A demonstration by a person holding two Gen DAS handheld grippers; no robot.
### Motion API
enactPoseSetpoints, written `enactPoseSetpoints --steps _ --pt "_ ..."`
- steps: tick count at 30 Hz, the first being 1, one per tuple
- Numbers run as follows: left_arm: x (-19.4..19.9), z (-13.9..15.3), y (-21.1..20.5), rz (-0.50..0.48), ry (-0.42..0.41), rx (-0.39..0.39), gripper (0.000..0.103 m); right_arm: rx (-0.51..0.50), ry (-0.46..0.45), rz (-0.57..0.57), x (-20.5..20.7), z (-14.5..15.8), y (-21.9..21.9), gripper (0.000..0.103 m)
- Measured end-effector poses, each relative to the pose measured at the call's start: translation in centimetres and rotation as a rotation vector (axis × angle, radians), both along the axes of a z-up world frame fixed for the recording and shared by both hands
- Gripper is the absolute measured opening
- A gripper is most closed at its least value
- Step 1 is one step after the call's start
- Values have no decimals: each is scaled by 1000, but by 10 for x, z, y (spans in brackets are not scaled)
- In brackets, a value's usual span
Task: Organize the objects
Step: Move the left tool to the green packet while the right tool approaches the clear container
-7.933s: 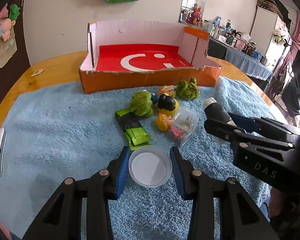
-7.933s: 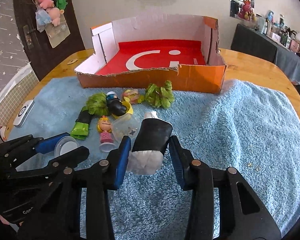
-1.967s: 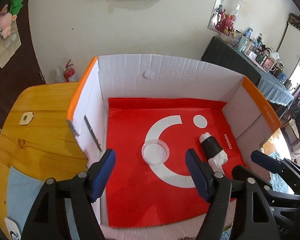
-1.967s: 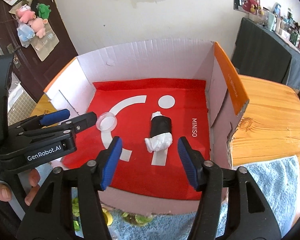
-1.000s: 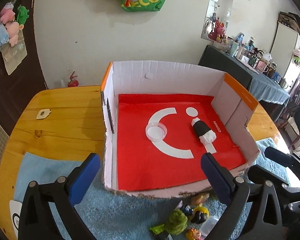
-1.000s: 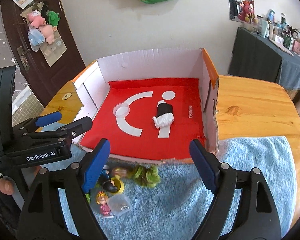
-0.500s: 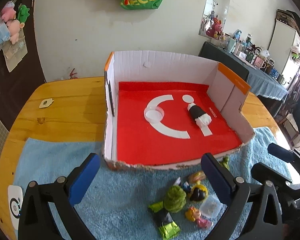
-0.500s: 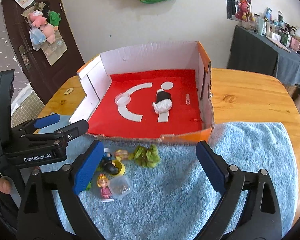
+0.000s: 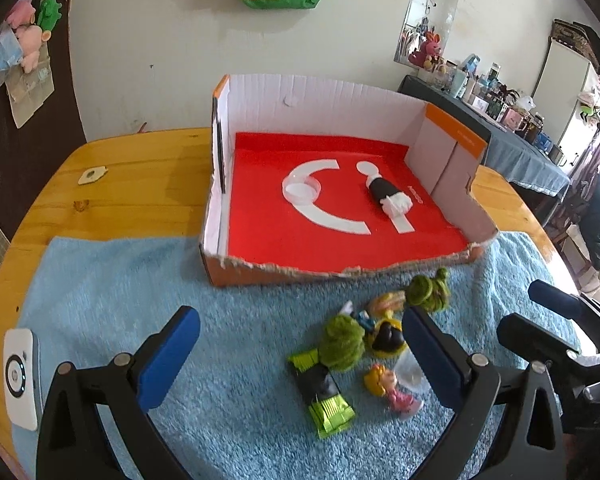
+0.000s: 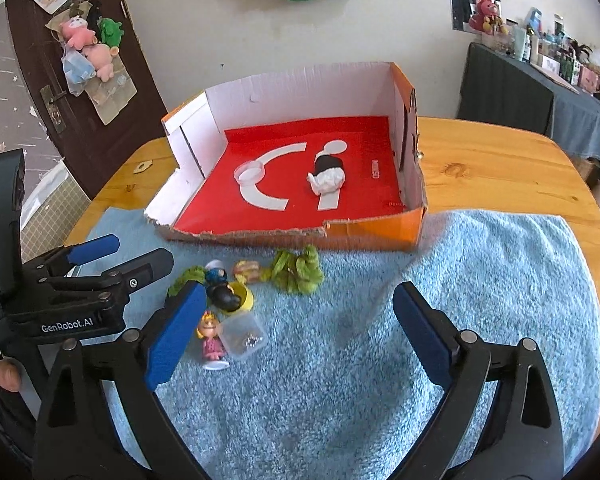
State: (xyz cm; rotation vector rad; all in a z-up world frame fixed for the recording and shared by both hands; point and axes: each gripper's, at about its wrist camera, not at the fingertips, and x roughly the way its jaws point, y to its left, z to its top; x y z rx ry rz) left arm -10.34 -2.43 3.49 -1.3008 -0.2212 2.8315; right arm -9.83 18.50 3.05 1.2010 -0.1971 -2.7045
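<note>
There, torn red-floored box (image 9: 340, 240), both tongs (image 9: 300, 344) (image 10: 296, 328) gaping, empty.

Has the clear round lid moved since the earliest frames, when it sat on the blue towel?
Yes. The clear round lid now lies inside the cardboard box, on the white arc of its red floor, left of the black-and-white roll.

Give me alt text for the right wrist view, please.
An open cardboard box with a red floor holds a clear round lid and a black-and-white roll. Small toys lie on a blue towel before it, the right gripper hanging above with jaws wide and empty.
</note>
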Motion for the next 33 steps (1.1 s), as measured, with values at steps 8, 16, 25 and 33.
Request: enactPoseSetpoints --steps 8,16,25,33 --pt "9 -4 4 -7 -10 8 103 0 -11 3 9 -5 -2 96" --pt "18 -9 3 -9 -26 32 103 5 -16 6 15 -5 -3 96" --pt "29 -26 1 2 -51 29 103 43 -22 8 16 -14 -8 96" --pt "29 -34 -2 34 -71 50 103 72 -12 42 15 -20 -22 96"
